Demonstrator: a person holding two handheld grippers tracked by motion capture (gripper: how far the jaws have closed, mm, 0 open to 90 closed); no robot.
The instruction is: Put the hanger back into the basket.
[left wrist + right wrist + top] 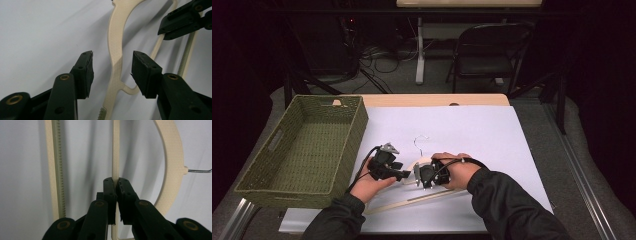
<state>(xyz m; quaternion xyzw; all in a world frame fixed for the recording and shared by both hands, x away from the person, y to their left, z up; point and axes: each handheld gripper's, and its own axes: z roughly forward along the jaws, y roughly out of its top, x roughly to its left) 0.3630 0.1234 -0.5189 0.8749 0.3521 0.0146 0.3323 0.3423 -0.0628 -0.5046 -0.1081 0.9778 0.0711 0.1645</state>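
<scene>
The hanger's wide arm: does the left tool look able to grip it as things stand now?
Probably yes. In the left gripper view the hanger arm already lies between the left tool's open jaws, with gaps on both sides and nothing in between. The right tool is shut on a thin inner bar, away from that spot.

Both forearms enter from below, hands side by side. Left gripper point(404, 174): jaws parted, pads clear on either side of the hanger point(116, 50). Right gripper point(116, 182): jaws closed, clamping a thin bar of it
</scene>
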